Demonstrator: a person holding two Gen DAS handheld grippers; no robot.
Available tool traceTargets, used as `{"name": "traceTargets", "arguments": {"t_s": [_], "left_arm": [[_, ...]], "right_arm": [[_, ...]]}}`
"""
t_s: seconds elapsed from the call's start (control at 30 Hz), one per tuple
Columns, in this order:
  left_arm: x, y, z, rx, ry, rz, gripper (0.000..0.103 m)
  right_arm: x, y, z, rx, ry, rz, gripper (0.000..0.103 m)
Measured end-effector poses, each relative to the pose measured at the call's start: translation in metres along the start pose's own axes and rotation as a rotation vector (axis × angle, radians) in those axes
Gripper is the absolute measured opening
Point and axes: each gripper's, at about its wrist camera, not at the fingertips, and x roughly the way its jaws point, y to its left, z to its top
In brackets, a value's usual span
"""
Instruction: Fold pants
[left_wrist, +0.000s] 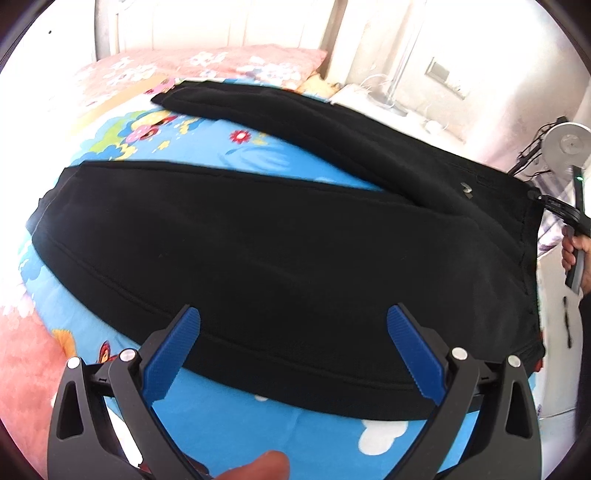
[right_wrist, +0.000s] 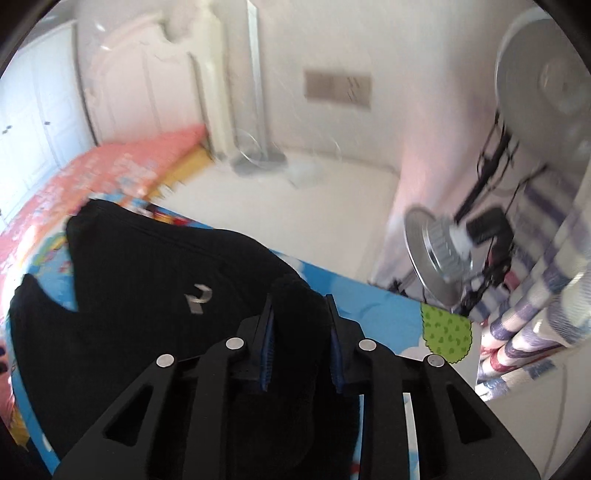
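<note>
Black pants (left_wrist: 280, 240) lie spread on a bed with a blue cartoon sheet (left_wrist: 236, 421), the two legs apart and reaching left, the waistband at the right. My left gripper (left_wrist: 293, 317) is open and empty, hovering over the near leg's lower edge. In the left wrist view the right gripper (left_wrist: 550, 203) sits at the far waistband corner. In the right wrist view my right gripper (right_wrist: 300, 301) is shut on a bunched fold of the pants' waistband (right_wrist: 299, 317), near the small silver logo (right_wrist: 199, 297).
A pink floral quilt (left_wrist: 207, 66) lies at the bed's far end. A round lamp on a stand (right_wrist: 436, 254) and a striped cloth (right_wrist: 535, 295) stand beside the bed at the right. A white floor (right_wrist: 295, 206) and wardrobe are beyond.
</note>
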Motion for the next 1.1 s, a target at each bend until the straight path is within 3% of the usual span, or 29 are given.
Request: {"name": "traceTargets", "arguments": {"t_s": [0.13, 0.3, 0.43, 0.5, 0.57, 0.6, 0.7, 0.9, 0.93, 1.0, 1.1], "left_arm": [[-0.013, -0.004, 0.009, 0.012, -0.063, -0.063, 0.101], [-0.021, -0.009, 0.023, 0.022, -0.118, -0.195, 0.101], [0.012, -0.012, 0.047, -0.027, -0.024, -0.420, 0.098], [0.039, -0.012, 0.065, -0.077, 0.045, -0.520, 0.082], [0.072, -0.007, 0.083, -0.162, 0.123, -0.608, 0.077], [0.090, -0.003, 0.091, -0.211, 0.163, -0.636, 0.069], [0.139, 0.000, 0.112, -0.332, 0.254, -0.678, 0.062], [0.192, -0.029, 0.124, -0.374, 0.369, -0.685, 0.046], [0.199, -0.037, 0.123, -0.377, 0.391, -0.692, 0.042], [0.204, -0.048, 0.122, -0.356, 0.403, -0.705, 0.014], [0.191, -0.057, 0.123, -0.325, 0.366, -0.712, 0.009]], "right_arm": [[-0.089, 0.076, -0.050, -0.110, -0.129, 0.027, 0.026], [-0.124, 0.129, -0.136, -0.068, -0.076, 0.101, 0.026], [-0.105, 0.135, -0.189, 0.055, 0.018, 0.124, 0.026], [-0.098, 0.136, -0.204, 0.114, 0.040, 0.130, 0.026], [-0.092, 0.134, -0.210, 0.160, 0.046, 0.126, 0.026], [-0.092, 0.136, -0.215, 0.177, 0.045, 0.125, 0.026], [-0.096, 0.136, -0.218, 0.227, 0.032, 0.142, 0.025], [-0.100, 0.134, -0.220, 0.258, 0.037, 0.134, 0.025], [-0.100, 0.134, -0.222, 0.271, 0.042, 0.131, 0.025], [-0.100, 0.133, -0.225, 0.302, 0.061, 0.123, 0.026], [-0.095, 0.123, -0.231, 0.420, 0.115, 0.131, 0.026]]}}
